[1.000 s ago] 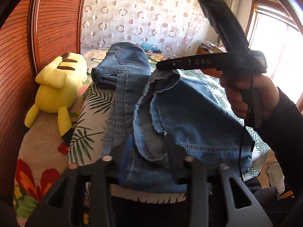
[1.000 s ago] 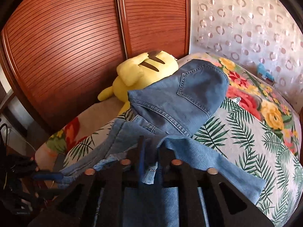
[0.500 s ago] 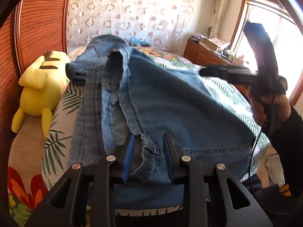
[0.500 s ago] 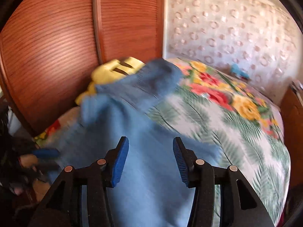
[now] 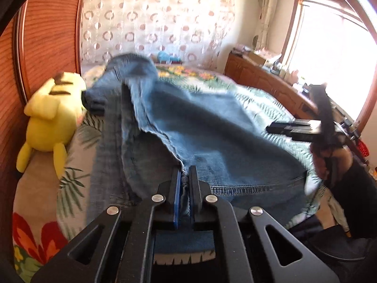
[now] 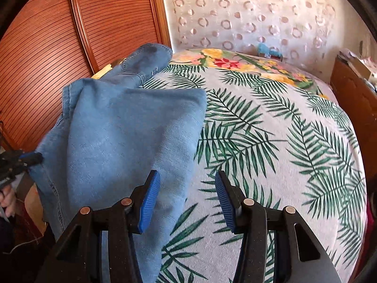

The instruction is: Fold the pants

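Note:
Blue denim pants lie across the leaf-print bed, a leg folded over; they also show in the right wrist view. My left gripper is shut on the hem edge of the pants near the bed's front edge; it shows at the left of the right wrist view. My right gripper is open and empty, above the bed just right of the pants' edge. It also shows at the right in the left wrist view, clear of the cloth.
A yellow plush toy lies at the left of the bed beside a wooden slatted wardrobe. A wooden cabinet runs along the right under a window. A small blue object lies at the bed's far end.
My right gripper has let go of the pants, opened and moved off to the right. The lifted leg has dropped flat over the pants. My left gripper stays shut on the hem.

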Motion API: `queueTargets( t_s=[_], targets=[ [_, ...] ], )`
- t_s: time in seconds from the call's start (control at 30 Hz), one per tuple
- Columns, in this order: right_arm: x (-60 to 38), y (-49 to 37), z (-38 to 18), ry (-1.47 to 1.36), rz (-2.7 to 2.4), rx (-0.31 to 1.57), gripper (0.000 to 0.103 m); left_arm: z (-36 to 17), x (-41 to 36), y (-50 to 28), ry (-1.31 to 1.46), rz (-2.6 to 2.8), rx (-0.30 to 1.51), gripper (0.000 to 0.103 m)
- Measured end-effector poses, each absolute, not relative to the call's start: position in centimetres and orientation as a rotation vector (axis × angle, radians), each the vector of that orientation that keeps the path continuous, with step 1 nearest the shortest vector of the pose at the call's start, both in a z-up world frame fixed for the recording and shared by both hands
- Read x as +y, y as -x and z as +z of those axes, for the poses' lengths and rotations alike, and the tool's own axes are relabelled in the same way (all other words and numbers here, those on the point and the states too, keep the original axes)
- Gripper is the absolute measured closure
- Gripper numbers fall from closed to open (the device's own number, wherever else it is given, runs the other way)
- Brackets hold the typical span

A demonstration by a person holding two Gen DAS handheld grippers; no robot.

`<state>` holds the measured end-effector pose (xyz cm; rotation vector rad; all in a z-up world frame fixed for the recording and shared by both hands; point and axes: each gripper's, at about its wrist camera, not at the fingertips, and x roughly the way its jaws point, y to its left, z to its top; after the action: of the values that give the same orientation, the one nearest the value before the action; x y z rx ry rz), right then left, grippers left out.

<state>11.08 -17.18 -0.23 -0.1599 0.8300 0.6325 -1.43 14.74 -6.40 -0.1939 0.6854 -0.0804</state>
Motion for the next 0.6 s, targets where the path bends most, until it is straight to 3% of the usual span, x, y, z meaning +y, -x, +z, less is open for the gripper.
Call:
queueTargets(
  t_s=[0.17, 0.43, 0.5, 0.6],
  targets=[
    [-17.8, -10.9, 0.2, 0.138, 0.637, 0.829, 0.053, -5.0, 16.5, 3.4, 0.179, -0.03, 0.687, 0.096],
    [-16.6, -11.1, 0.2, 0.145, 0.647, 0.834, 0.053, -8.4, 16.8, 2.5, 0.199, -0.001, 0.785, 0.096],
    [-16.3, -11.2, 0.0, 0.152, 0.647, 0.842, 0.053, -8.6, 16.8, 2.4, 0.203, 0.004, 0.787, 0.089],
    [-16.0, -11.3, 0.0, 0.158, 0.65, 0.848, 0.053, -8.5, 17.0, 2.3, 0.201, 0.018, 0.775, 0.069]
  ],
)
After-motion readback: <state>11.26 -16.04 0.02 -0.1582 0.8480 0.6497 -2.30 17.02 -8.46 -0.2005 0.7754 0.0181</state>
